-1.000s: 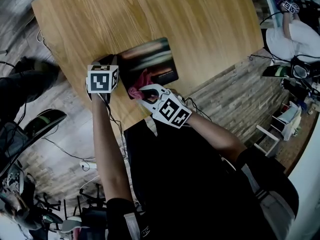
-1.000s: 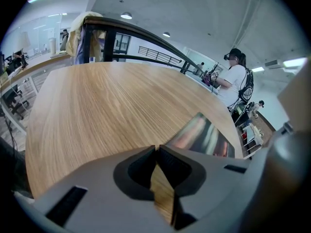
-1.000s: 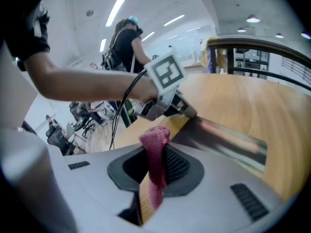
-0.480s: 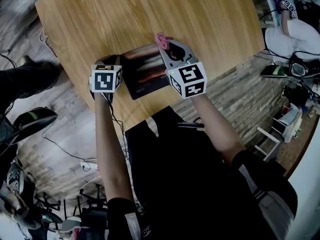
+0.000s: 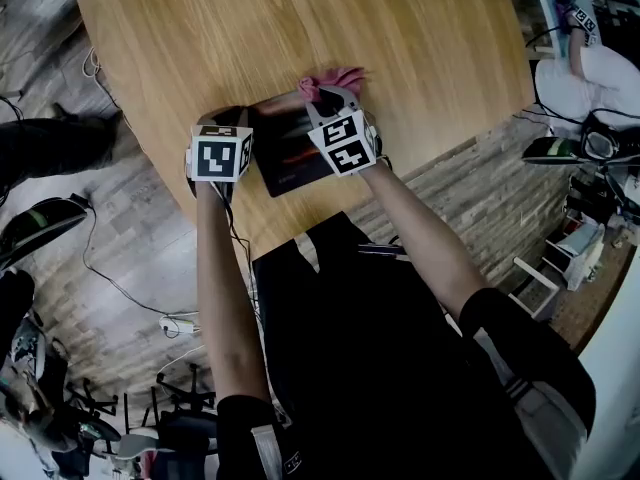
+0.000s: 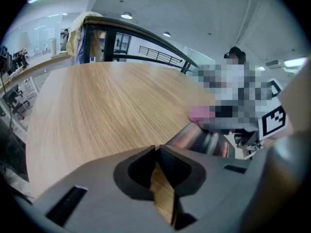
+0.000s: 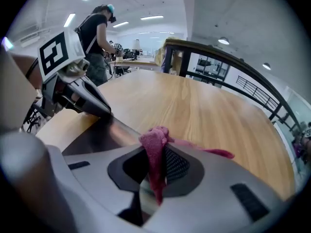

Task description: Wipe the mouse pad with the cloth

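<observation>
Right hand-held gripper (image 5: 320,98) pinches cloth (image 5: 336,76) at mouse pad (image 5: 285,158)'s far edge; pad lies nearward. Left hand-held gripper (image 6: 156,150) closed, at pad's left edge.

A wooden table (image 5: 420,38) on plank floor (image 5: 480,193); cables (image 5: 112,280) trail beside it — a person in white (image 5: 590,68) beyond.

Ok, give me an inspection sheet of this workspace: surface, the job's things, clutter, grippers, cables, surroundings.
Surface: wooden table, light grain.
Job's things: dark mouse pad lying flat near the table's near edge; pink cloth at the pad's far edge.
Clutter: nothing seen on the table.
Grippers: left gripper shut, empty, tips at the pad's left edge; right gripper shut on the cloth.
Cables: cables loose on the floor left of the table.
Surroundings: another person at right; plank floor.
</observation>
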